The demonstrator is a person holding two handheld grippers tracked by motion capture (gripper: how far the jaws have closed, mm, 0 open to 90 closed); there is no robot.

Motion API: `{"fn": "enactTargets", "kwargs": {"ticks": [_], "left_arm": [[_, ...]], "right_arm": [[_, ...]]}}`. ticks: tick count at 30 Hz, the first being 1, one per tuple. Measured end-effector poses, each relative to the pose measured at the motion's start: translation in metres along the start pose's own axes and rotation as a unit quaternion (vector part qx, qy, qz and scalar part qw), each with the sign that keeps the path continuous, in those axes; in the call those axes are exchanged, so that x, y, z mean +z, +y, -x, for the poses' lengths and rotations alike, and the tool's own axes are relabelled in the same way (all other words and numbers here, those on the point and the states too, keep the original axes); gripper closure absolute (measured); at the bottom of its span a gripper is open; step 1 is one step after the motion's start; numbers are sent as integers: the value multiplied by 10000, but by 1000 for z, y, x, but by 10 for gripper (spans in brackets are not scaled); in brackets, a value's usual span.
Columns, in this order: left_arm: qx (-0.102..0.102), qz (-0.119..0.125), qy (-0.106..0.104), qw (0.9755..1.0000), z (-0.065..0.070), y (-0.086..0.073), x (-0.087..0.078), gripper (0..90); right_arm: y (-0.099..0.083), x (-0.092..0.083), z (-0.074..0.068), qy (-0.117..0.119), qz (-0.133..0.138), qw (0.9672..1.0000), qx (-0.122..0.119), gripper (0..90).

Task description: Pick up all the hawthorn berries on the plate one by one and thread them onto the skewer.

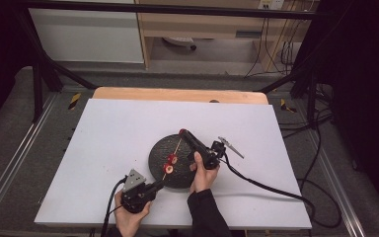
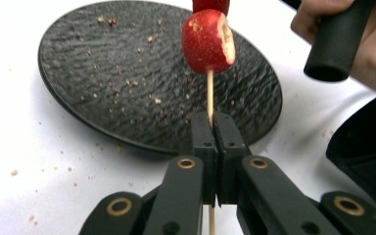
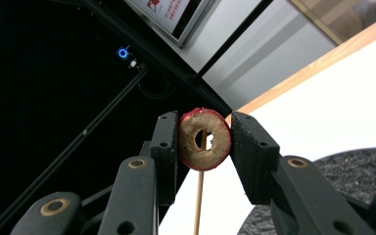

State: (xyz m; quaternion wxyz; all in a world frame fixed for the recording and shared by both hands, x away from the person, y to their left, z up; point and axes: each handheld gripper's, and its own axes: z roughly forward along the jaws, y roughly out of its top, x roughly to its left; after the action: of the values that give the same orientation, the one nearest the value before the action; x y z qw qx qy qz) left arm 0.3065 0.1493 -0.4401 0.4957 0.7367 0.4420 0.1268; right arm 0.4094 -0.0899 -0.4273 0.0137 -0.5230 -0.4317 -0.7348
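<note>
Left gripper (image 2: pixel 214 128) clamps the skewer (image 2: pixel 210 93) while right gripper (image 3: pixel 204 142) pinches a cored hawthorn slice (image 3: pixel 204 139) at its tip; next, slide it down squarely

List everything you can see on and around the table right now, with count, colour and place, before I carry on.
plate: one, black, textured, near middle of the table.
skewer: one, thin pale wood, above the plate, its near end clamped in the left tool.
fruit pieces on skewer: two, red, pale cut faces, over the plate.
cored fruit ring: one, red skin, tan flesh, at the skewer's far tip, between the right tool's pads.
crumbs: many, tan, on plate and table.
table: one, white top, wooden far edge.
left tool: black, shut on the skewer.
right tool: black, gripping the ring.
hands: two, near edge.
</note>
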Motion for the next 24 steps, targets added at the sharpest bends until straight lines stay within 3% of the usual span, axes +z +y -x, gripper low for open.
{"fn": "enactTargets", "kwargs": {"ticks": [4, 16, 24], "left_arm": [[51, -43, 17, 10000, 1, 1, 3, 888], [146, -53, 5, 9999, -3, 14, 13, 889], [236, -100, -63, 9997, -6, 18, 15, 888]], "right_arm": [[1, 0, -2, -7, 38, 10000, 2, 650], [-10, -4, -1, -5, -375, 9991, -181, 649], [-11, -7, -4, -69, -499, 9981, -341, 644]]}}
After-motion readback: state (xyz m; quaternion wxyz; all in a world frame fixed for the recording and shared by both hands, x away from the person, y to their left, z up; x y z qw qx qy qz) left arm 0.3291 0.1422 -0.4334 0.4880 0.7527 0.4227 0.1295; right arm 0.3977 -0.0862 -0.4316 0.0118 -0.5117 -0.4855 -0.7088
